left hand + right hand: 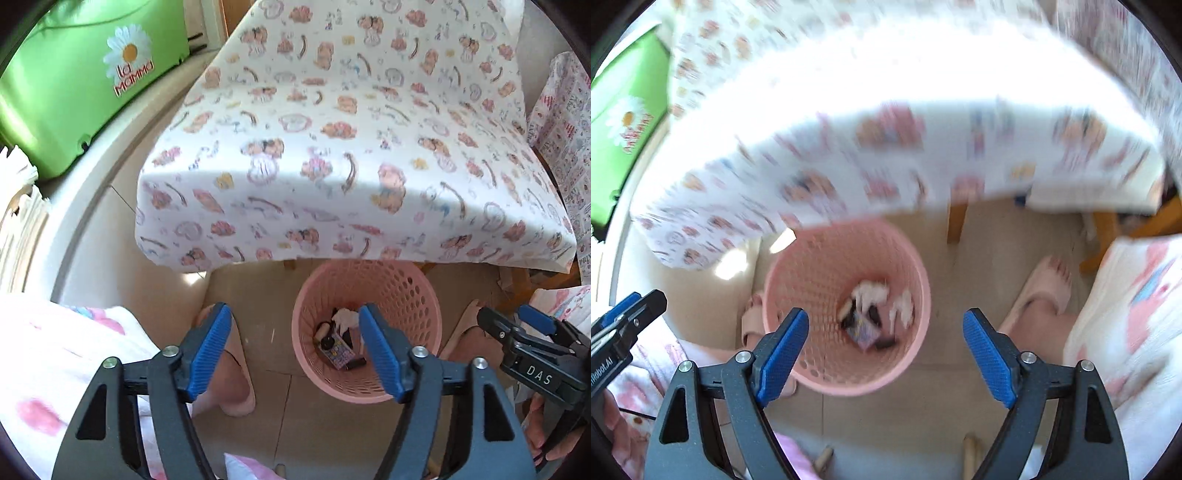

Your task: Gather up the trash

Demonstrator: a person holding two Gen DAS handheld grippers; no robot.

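Observation:
A pink perforated waste basket stands on the floor under the front edge of the table; it also shows in the right wrist view. Inside lie crumpled white paper, a colourful wrapper and dark bits. My left gripper is open and empty, above and just left of the basket. My right gripper is open and empty over the basket's right rim; it also shows at the right of the left wrist view. The right wrist view is blurred.
A table with a cartoon-print cloth fills the upper part. A green box stands at the back left. The person's feet in pink slippers flank the basket. A wooden table leg stands behind it.

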